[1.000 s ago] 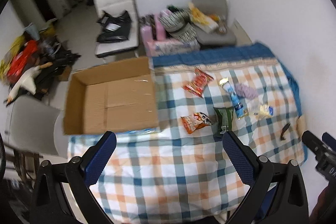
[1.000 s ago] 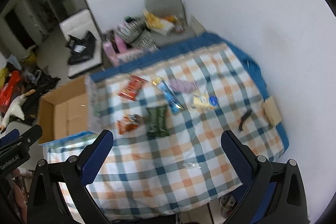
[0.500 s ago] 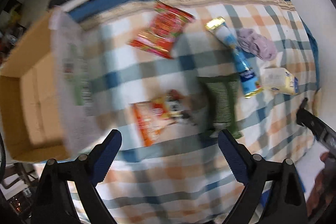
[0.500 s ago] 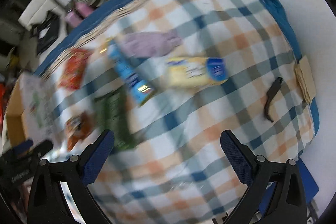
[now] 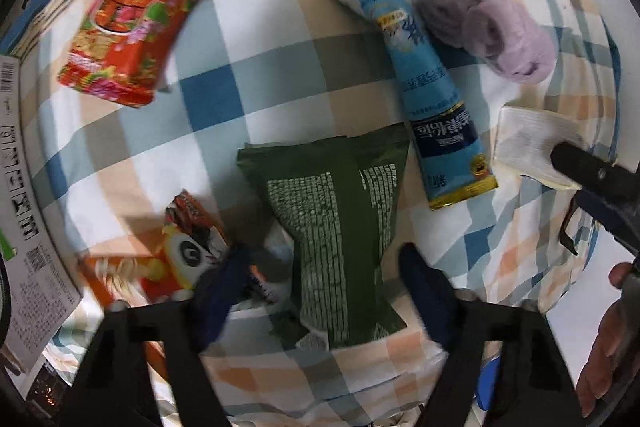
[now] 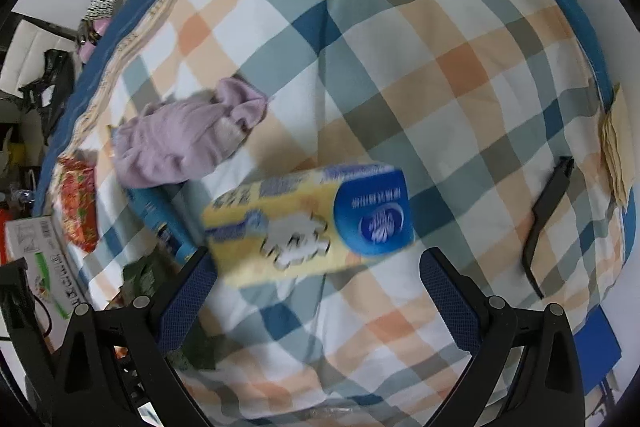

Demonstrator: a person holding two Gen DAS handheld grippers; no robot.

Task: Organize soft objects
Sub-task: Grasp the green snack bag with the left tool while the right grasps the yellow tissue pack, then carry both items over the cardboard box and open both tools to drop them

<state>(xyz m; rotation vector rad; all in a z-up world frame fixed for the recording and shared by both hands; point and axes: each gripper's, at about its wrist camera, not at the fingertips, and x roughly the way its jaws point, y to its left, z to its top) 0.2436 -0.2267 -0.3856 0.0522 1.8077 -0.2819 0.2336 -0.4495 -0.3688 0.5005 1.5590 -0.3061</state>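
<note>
On the plaid blanket (image 5: 224,95) lie a dark green packet (image 5: 340,219), a red snack bag (image 5: 140,11), an orange snack bag (image 5: 180,259), a blue tube-shaped pack (image 5: 416,67) and a purple fluffy cloth (image 5: 484,23). My left gripper (image 5: 324,271) is open, its fingers on either side of the green packet's lower half. My right gripper (image 6: 316,267) is open just in front of a yellow and blue tissue pack (image 6: 308,223). The purple cloth (image 6: 180,143) lies beyond it to the left.
A white printed box edge (image 5: 20,227) stands at the blanket's left side. A black clip-like item (image 6: 548,215) and a stack of tan paper (image 6: 618,147) lie near the blanket's right edge. The blanket's blue border (image 6: 120,39) runs along the back.
Both grippers have dropped much closer to the blanket. The left one now straddles the green packet; the right one has closed in on the yellow tissue pack. The cardboard box has left view.
</note>
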